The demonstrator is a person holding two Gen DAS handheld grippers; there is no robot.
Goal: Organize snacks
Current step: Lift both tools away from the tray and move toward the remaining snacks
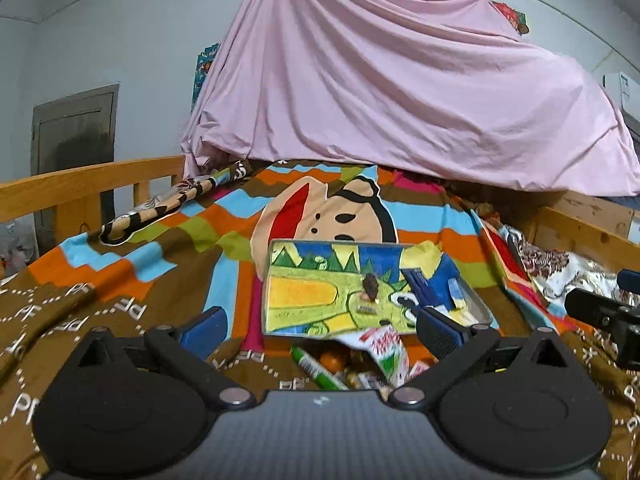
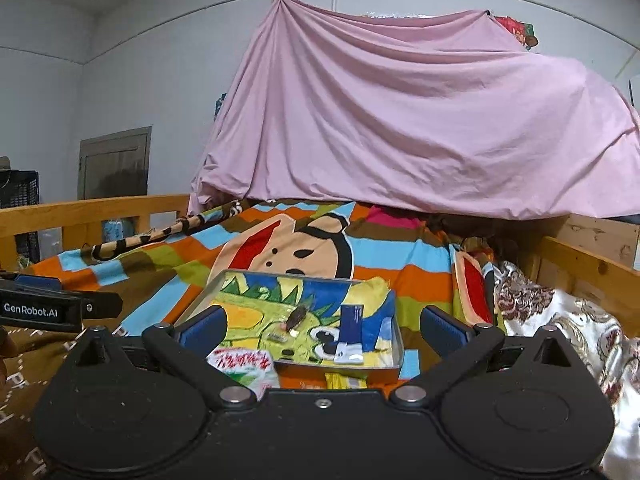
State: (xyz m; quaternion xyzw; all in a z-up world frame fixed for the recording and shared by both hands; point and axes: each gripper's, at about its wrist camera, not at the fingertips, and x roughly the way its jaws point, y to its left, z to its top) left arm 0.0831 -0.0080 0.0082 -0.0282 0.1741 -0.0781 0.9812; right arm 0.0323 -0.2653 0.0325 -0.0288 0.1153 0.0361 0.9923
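The left gripper (image 1: 320,330) has its blue pads spread wide with nothing between them; it hovers over a small heap of snacks lying on the patterned blanket (image 1: 100,304), just in front of the tray; the right gripper (image 2: 320,330) is likewise wide open and empty, aimed at the tray's near edge. Nearest the left pads lies a white, red and green packet (image 1: 386,346), crumpled and partly over the tray's front lip; it looks light, thin and crinkly, so it should fold under a pinch and may slip if taken by its slick face; a sealed edge or a bunched corner seems the safer hold. Beside it is a green stick-shaped snack (image 1: 316,368), slim and probably firm enough to be grasped across its middle; a small orange round item (image 1: 334,360) sits just behind it and could roll on the soft bedding; smaller wrapped pieces lie close by, too blurred to name. The shallow metal tray (image 2: 236,276), lined with a bright cartoon picture, already holds a dark blue packet (image 2: 352,322) standing toward its right side and a small brown piece (image 2: 296,317) near the middle. The blanket gives underneath, so pressing down to pinch would likely sink the snacks rather than steady them.
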